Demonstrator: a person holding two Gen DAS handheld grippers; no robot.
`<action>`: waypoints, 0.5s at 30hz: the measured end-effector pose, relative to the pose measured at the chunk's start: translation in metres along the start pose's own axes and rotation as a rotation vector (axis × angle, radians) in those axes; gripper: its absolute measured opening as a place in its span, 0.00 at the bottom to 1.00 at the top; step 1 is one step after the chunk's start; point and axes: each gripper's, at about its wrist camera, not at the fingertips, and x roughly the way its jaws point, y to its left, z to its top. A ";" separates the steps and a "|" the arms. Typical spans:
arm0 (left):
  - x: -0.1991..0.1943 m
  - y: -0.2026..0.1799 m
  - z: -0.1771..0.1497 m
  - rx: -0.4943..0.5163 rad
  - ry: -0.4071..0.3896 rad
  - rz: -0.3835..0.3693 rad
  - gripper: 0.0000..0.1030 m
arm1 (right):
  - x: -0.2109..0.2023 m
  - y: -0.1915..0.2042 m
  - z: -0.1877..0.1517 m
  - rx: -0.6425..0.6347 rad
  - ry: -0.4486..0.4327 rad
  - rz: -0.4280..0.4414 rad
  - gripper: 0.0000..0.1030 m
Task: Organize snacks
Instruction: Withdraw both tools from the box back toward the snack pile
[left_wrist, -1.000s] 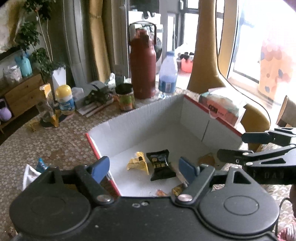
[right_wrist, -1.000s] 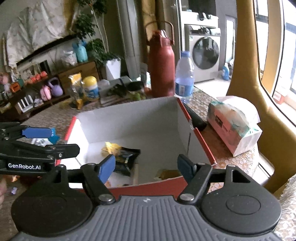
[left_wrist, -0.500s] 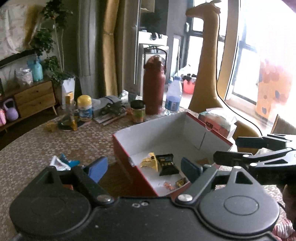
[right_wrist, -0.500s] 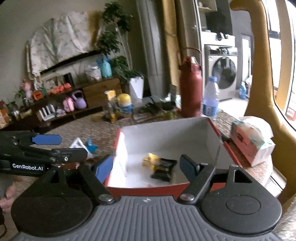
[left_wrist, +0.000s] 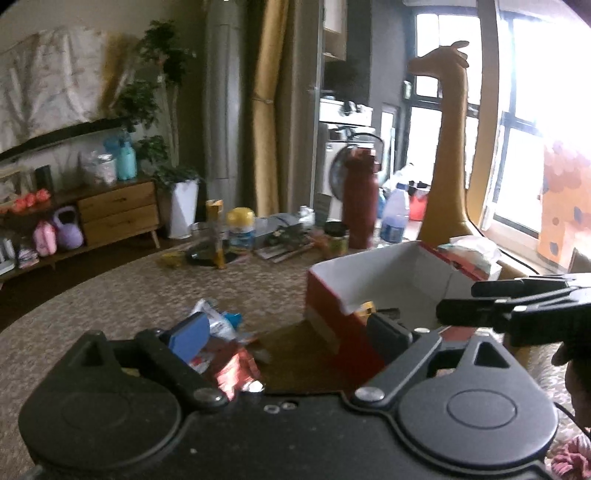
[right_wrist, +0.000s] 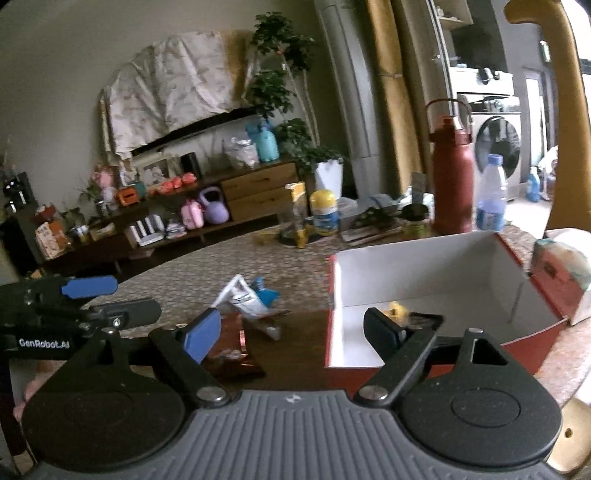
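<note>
A red box (left_wrist: 332, 310) (right_wrist: 436, 266) with a white inside stands on the patterned table; a yellow and a black snack packet (left_wrist: 369, 307) (right_wrist: 424, 318) lie in it. Left of the box lie loose snacks: a white-and-blue packet (left_wrist: 218, 321) (right_wrist: 245, 297) and a shiny red-brown packet (left_wrist: 236, 369) (right_wrist: 231, 350). My left gripper (left_wrist: 288, 332) hovers over these loose packets, jaws opening, nothing between them. My right gripper (right_wrist: 295, 330) hangs above the box's left edge, jaws opening and empty. Each gripper shows at the side of the other's view.
At the table's far side stand a dark red flask (right_wrist: 452, 177), a water bottle (right_wrist: 489, 195), a yellow-lidded jar (right_wrist: 324, 212), a dark-lidded jar (left_wrist: 336, 238) and papers. A tissue pack (right_wrist: 561, 269) lies right of the box. A wooden sideboard (left_wrist: 118, 210) stands behind.
Both grippers have pulled back and left from over the box, rising a little, so the loose packets left of it come into view. Both pairs of jaws have spread wider.
</note>
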 end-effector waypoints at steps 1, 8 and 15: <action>-0.004 0.005 -0.003 -0.009 -0.003 0.008 0.93 | 0.002 0.003 -0.002 0.001 0.002 0.009 0.83; -0.022 0.041 -0.023 -0.071 -0.025 0.078 1.00 | 0.018 0.030 -0.018 -0.014 0.017 0.055 0.89; -0.022 0.080 -0.044 -0.145 0.000 0.149 1.00 | 0.041 0.049 -0.035 -0.033 0.067 0.098 0.90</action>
